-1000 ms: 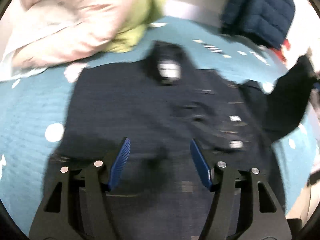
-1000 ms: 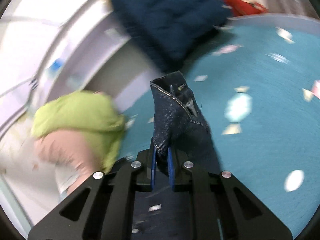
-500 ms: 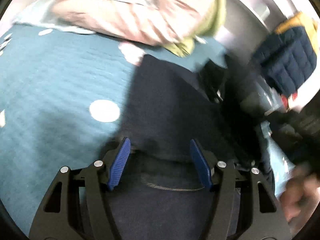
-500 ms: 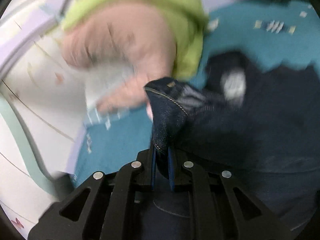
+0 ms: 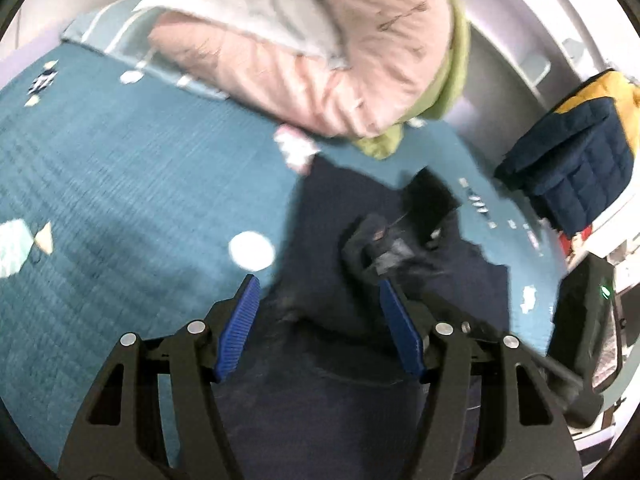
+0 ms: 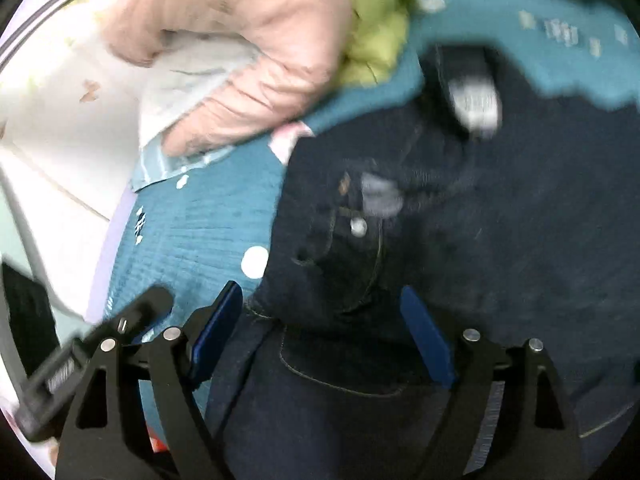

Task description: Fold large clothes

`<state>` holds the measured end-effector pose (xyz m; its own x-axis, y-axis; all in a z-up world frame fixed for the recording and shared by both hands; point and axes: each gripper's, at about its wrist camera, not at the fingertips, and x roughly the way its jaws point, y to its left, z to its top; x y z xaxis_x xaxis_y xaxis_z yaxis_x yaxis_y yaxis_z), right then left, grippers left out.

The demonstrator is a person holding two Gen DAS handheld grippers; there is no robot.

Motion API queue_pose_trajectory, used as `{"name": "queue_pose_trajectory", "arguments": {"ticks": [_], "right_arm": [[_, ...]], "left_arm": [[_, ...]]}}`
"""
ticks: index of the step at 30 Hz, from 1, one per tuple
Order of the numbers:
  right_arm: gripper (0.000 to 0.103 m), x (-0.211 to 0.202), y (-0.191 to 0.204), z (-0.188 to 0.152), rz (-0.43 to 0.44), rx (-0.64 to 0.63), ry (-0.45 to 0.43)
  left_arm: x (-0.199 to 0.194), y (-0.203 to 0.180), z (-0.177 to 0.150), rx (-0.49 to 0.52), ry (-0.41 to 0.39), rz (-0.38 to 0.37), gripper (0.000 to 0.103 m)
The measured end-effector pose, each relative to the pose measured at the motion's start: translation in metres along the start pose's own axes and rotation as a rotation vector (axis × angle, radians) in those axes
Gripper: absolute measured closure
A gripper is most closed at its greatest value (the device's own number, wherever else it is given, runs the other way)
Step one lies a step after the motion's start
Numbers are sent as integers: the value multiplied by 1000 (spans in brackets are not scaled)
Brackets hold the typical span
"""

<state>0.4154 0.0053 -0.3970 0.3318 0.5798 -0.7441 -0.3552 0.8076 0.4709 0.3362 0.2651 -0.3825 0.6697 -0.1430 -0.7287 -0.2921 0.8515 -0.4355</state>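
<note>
Dark blue jeans (image 5: 320, 208) lie spread on the teal bedspread (image 5: 120, 200). My left gripper (image 5: 317, 284) is open just above their left edge, and its blue pads (image 5: 240, 328) do not press the cloth. A bunched waistband corner (image 5: 372, 244) lies blurred just ahead of it. In the right wrist view the jeans (image 6: 500, 220) fill the right half, with a metal button (image 6: 358, 227) and a white label (image 6: 476, 100) showing. My right gripper (image 6: 320, 296) hangs over the waistband, its jaws opening, with cloth beneath them but not gripped.
A pink and green padded jacket (image 5: 340, 60) is heaped at the far side of the bed, close to the jeans' top edge. A navy and yellow quilted jacket (image 5: 572, 172) sits at the far right. The pink jacket (image 6: 248, 40) fills the upper left of the right wrist view.
The right gripper swung across over the jeans, then let go of the denim corner and spread its jaws. The left gripper shifted toward the jeans' left edge, still open.
</note>
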Motion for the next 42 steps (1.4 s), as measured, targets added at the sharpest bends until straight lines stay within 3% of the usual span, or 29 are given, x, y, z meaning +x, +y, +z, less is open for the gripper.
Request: {"name": "queue_pose_trajectory", "arguments": {"ticks": [3, 7, 11, 13, 14, 15, 16, 18, 23, 27, 30, 33, 36, 40, 42], "right_arm": [[25, -33, -14, 6, -111, -37, -72], [25, -60, -86, 14, -172, 108, -105], [25, -72, -152, 13, -174, 247, -86], [26, -72, -180, 8, -153, 323, -58], [27, -70, -196, 3, -158, 372, -41], [30, -69, -208, -1, -150, 401, -30], [39, -63, -222, -7, -147, 439, -1], [41, -55, -240, -14, -124, 476, 12], [39, -55, -231, -5, -161, 451, 44], [30, -74, -214, 17, -111, 390, 5], [28, -81, -212, 43, -156, 343, -17], [28, -72, -221, 67, -231, 321, -8], [28, -63, -243, 86, -257, 354, 0], [28, -50, -266, 109, -290, 400, 15], [28, -44, -276, 115, -291, 424, 49]], "left_arm": [[15, -36, 8, 76, 32, -41, 39], [53, -81, 9, 150, 113, -95, 39], [98, -124, -7, 255, 242, -52, 34], [128, -124, -17, 253, 308, -32, 34], [146, -112, -22, 215, 362, 14, 35], [158, -98, -26, 163, 388, 7, 36], [161, -92, -26, 145, 374, -19, 36], [161, -91, -23, 158, 363, -43, 36], [150, -88, -9, 138, 374, -94, 35], [121, -67, 30, 93, 291, -173, 31], [119, -46, 62, 73, 244, -97, 29], [141, -23, 98, 56, 244, 23, 29], [171, -17, 120, 47, 301, 71, 29], [206, -15, 129, 25, 378, 87, 29], [225, -15, 130, 33, 402, 132, 29]]}}
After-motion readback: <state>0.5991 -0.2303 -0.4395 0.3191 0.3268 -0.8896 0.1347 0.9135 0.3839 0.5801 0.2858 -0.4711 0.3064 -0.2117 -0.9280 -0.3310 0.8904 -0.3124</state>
